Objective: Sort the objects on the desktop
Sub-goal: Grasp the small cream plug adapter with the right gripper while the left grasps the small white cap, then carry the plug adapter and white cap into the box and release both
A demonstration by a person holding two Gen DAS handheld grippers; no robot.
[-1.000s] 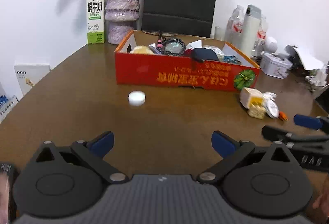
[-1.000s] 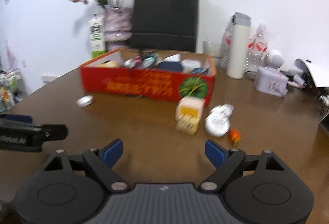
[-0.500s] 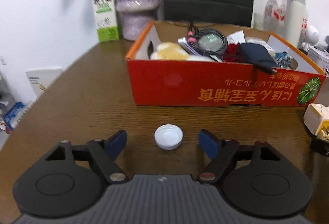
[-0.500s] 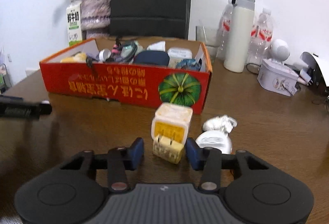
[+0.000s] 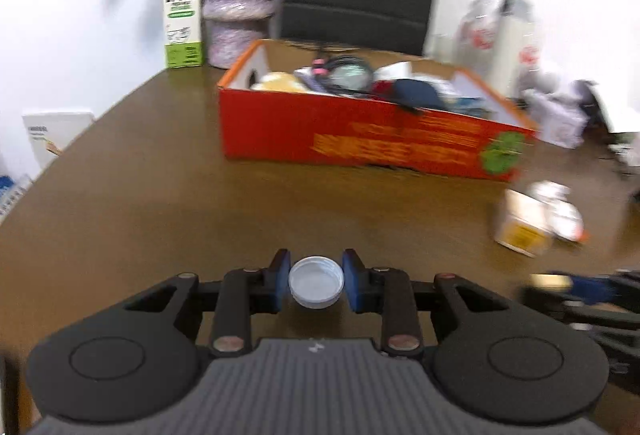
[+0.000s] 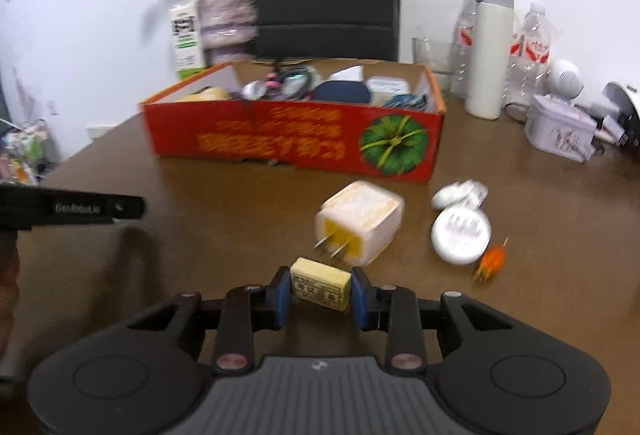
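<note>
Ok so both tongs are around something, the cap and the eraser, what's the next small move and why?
Probably finish closing, then lift both toward the red box. The left tongs are closing with their pads at the white cap, the right tongs likewise at the yellow eraser, and the open box already holds sorted items.

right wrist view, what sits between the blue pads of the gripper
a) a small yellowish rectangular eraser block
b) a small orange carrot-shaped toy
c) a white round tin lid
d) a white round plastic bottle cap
a: in the right wrist view the small yellowish rectangular eraser block sits between the closing jaws of the right gripper, just in front of the white and yellow plug adapter.
</note>
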